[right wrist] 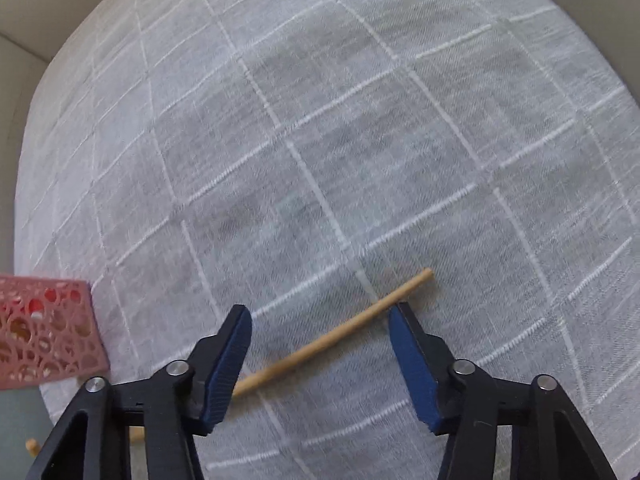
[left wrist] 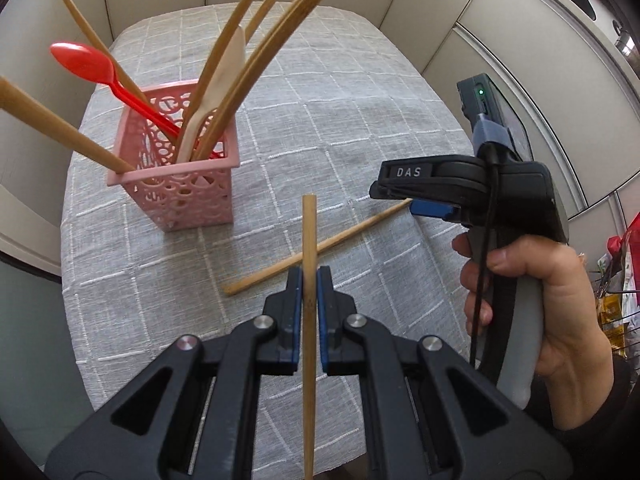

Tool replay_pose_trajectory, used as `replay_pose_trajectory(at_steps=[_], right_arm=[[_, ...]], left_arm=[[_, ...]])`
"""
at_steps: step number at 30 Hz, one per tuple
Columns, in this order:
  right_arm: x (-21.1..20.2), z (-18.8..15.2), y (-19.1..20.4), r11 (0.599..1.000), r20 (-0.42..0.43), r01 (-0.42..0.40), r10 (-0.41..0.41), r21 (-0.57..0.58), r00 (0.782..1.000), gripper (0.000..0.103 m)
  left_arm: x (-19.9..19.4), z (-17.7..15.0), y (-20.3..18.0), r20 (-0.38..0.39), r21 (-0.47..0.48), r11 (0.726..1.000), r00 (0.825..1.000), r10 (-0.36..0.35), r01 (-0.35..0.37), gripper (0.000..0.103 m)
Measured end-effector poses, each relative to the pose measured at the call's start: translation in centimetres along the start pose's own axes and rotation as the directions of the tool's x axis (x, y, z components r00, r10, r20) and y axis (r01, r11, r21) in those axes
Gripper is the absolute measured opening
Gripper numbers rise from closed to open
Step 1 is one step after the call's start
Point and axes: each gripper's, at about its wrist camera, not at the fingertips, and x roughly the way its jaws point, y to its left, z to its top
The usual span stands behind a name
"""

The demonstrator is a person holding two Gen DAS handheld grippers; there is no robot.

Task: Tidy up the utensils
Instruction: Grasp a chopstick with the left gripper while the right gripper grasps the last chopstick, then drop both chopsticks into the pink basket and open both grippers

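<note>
Left gripper [left wrist: 309,280]: we see its blue pads pressed together on a held chopstick [left wrist: 309,240], gripped partway along its length; the stick runs between the fingers, its blunt end sticking out ahead of the tips.
Right gripper [right wrist: 320,320]: we see the jaws standing apart over the cloth, pads clear of everything, nothing gripped. From the left wrist view the person's hand [left wrist: 536,312] is wrapped around its handle, and the tool is angled down toward the table.
Loose chopstick [right wrist: 332,340]: it lies flat on the tablecloth, slanting across the gap between the right gripper's fingers, beneath them. Its far end reaches just past the right-hand finger; the near end disappears under the left-hand finger. We cannot tell whether that right-hand fingertip touches it.
Pink holder [left wrist: 176,184]: an openwork basket standing upright on the cloth, well to the left of the loose chopstick in the left wrist view.
Holder contents: several bamboo chopsticks [left wrist: 248,80] leaning out at angles, a red spoon [left wrist: 86,62] with its bowl up, and a pale spatula-like utensil [left wrist: 216,92].
Tablecloth [right wrist: 360,120]: grey with a white grid, covering the table.
Surroundings: we see pale panelled walls [left wrist: 440,8] beyond the table edge.
</note>
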Motion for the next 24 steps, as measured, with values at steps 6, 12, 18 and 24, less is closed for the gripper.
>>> replay_pose_trajectory(at_steps=[6,12,18,24], right_arm=[[0.5,0.4,1.9,0.994,0.078,0.102,-0.099,-0.038,0.992,0.027],[1.1,1.7,1.7,0.996,0.072,-0.029,0.036,-0.089,0.997,0.005],[0.0,2.4,0.1,0.987,0.070,-0.120,0.128,-0.102,0.989,0.004],[-3.8,2.0,-0.3,0.973,0.129,-0.173,0.194,-0.155,0.973,0.004]], left_arm=[[0.0,0.0,0.2,0.003,0.001,1.000,1.000,-0.002,0.002,0.008],[-0.4,-0.2,0.9,0.014,-0.008,1.000,1.000,0.001,-0.001,0.008],[-0.8,-0.1,1.5,0.028,-0.017,1.000,1.000,0.008,-0.008,0.008],[-2.8,0.0,1.3,0.091,-0.012,1.000,0.996,0.016,-0.015,0.008]])
